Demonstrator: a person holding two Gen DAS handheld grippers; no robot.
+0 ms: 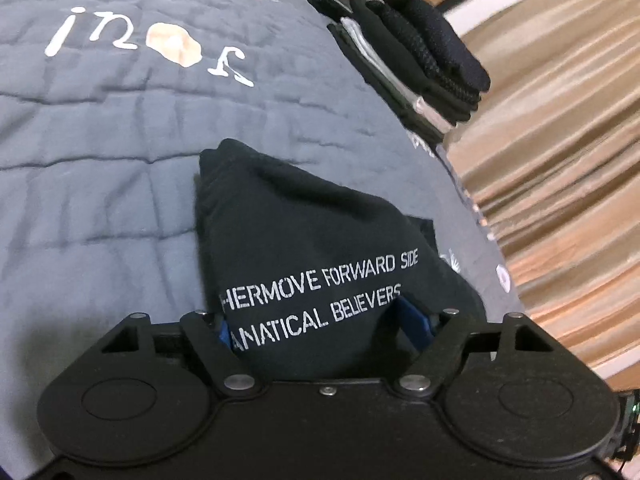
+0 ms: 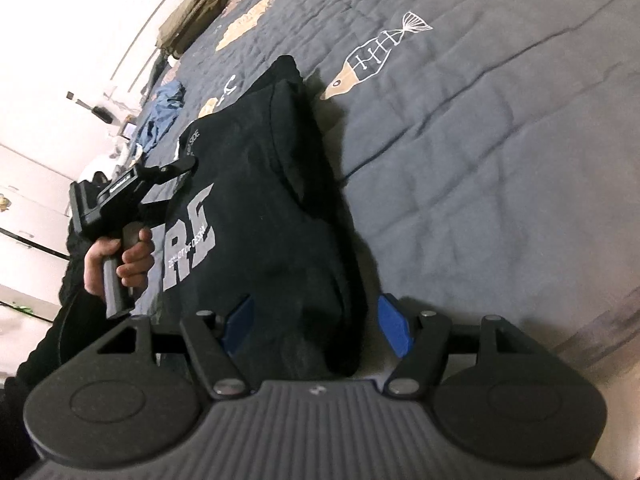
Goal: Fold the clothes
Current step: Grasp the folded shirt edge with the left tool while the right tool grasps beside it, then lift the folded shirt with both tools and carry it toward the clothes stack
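A folded black garment with white lettering lies on the dark grey quilt. Its near end fills the space between my left gripper's blue pads, and both pads touch the cloth. In the right wrist view the same garment runs away from the camera between my right gripper's jaws. Its left pad sits against the cloth, while the right pad's face is bare, with a sliver of quilt showing beside it. A hand holds the left gripper at the garment's far-left edge.
A stack of folded dark clothes sits at the bed's right edge, in front of tan curtains. A crumpled blue garment and an olive one lie farther up the bed. White cabinets stand beyond the left side.
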